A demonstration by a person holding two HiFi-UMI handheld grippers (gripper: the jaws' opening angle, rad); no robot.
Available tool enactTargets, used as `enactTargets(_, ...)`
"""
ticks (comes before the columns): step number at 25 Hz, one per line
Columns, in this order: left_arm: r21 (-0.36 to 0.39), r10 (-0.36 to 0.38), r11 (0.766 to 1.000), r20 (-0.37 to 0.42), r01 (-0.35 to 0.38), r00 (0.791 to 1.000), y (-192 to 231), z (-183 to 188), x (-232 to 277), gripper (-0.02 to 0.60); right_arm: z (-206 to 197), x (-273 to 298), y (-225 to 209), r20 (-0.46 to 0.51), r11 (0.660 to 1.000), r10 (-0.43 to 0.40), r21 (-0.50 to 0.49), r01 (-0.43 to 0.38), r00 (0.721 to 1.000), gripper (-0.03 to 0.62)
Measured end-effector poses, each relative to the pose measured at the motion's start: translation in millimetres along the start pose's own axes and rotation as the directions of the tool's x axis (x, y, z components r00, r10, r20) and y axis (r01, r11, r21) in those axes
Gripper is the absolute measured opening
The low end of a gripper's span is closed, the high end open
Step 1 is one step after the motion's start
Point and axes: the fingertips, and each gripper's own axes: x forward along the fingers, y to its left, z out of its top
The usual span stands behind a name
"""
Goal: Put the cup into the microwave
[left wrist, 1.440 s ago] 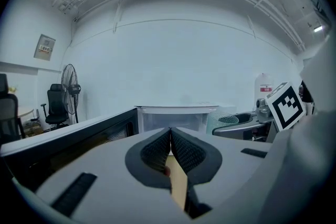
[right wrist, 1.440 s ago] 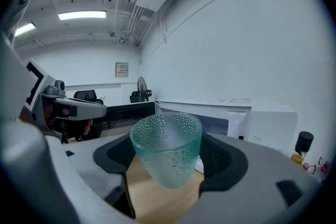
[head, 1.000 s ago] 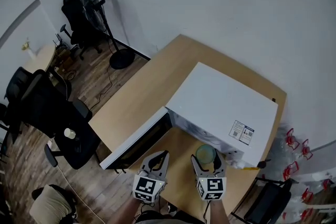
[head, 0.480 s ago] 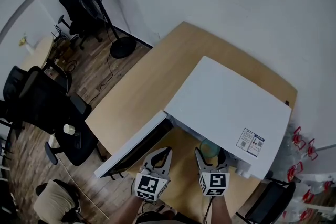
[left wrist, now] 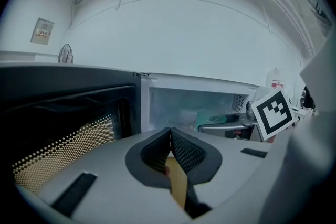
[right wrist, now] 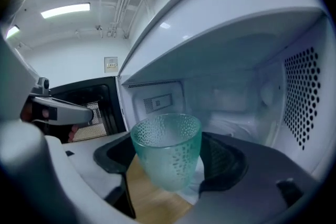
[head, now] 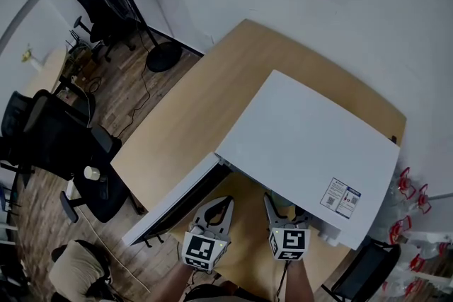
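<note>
Right tool [head: 282, 208] points forward, low and close to the person, tips under the microwave [head: 304, 145] front edge. Its jaws are clamped on the cup [right wrist: 167, 150], green glass, upright, at the cavity mouth. Left tool [head: 219, 212] is held level just beside it, not touching, over the bench [head: 205, 109]. Its jaws are pressed together on nothing, aimed at the cavity past the open door [head: 173, 196].

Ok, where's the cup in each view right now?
Head view: cup is a green sliver under the microwave's front edge, in the right gripper.
Left gripper view: cup right of centre, at the oven's mouth.
Right gripper view: cup dead centre, clamped between the jaws.
Shared landmark: the open microwave door, left of the cup in all three.
</note>
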Motion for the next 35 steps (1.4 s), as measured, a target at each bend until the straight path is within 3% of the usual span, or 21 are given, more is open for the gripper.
enactTargets(20,0.003,-0.01,1.0,-0.037,0.01,0.999,-1.9,-12.1,9.9,0.023,8.5,13.4,-8.7,0.071,0.999,-0.034,0.031,0.032,0.997,0.368)
enactTargets(35,0.018,0.024,1.0,-0.013,-0.024,1.0,2.5,-0.8,-10.7,0.023,18.0,-4.6,-8.3,0.08,0.998,-0.055,0.048,0.051,0.995,0.368)
